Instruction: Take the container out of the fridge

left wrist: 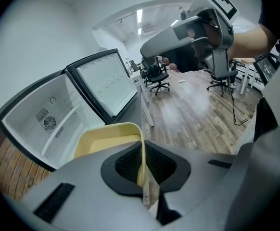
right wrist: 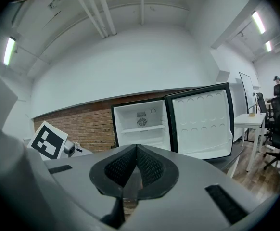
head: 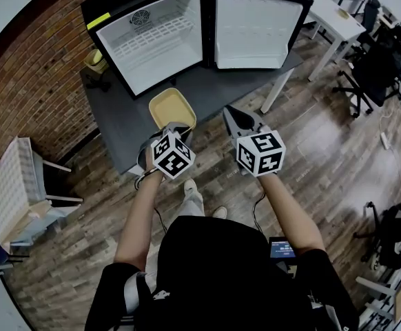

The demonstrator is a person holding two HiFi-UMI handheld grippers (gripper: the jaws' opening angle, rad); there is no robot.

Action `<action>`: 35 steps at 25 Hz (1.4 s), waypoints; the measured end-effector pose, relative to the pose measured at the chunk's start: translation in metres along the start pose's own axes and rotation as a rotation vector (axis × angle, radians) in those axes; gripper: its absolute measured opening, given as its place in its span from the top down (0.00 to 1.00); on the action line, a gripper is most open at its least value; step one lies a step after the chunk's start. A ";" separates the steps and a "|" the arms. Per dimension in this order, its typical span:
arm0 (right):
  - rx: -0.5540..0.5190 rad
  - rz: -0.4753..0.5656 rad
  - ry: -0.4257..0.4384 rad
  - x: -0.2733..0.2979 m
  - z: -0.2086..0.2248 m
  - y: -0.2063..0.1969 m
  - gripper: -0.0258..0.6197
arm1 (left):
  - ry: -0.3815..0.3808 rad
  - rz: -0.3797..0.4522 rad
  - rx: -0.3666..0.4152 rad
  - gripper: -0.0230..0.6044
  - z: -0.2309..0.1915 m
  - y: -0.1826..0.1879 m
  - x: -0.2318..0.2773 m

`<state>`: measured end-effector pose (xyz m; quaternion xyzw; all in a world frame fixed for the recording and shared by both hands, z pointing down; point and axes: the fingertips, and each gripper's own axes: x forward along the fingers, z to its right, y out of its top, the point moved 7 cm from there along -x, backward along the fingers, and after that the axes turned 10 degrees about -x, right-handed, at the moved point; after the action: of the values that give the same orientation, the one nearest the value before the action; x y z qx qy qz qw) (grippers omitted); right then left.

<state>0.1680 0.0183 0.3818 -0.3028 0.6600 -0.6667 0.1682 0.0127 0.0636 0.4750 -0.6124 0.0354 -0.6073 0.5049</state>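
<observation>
The small fridge (head: 152, 40) stands open and empty on a dark table (head: 118, 126), its door (head: 252, 29) swung to the right. In front of it, a pale yellow container (head: 171, 107) hangs over the table's near edge, outside the fridge. My left gripper (head: 175, 125) is shut on the container's near rim. In the left gripper view the thin yellow wall (left wrist: 106, 138) is pinched between the pads of my left gripper (left wrist: 141, 162). My right gripper (head: 228, 111) floats to the right of the container, shut and empty. In the right gripper view that gripper (right wrist: 136, 162) points at the fridge (right wrist: 145, 124).
A brick wall runs behind the table on the left. A white slatted chair (head: 18, 185) stands at the left. A white table (head: 335, 19) and black office chairs (head: 376, 67) fill the back right. A yellow object (head: 94, 61) sits to the left of the fridge.
</observation>
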 end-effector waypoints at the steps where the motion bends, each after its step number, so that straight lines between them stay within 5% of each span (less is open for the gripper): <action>1: 0.001 0.004 -0.001 -0.001 -0.001 0.001 0.90 | 0.002 0.000 -0.002 0.92 0.001 -0.001 -0.002; 35: -0.062 0.021 -0.033 -0.006 -0.009 0.007 0.90 | -0.001 -0.018 -0.002 0.92 0.008 -0.005 -0.005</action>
<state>0.1654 0.0284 0.3743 -0.3120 0.6805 -0.6391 0.1764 0.0148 0.0747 0.4769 -0.6136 0.0302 -0.6114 0.4988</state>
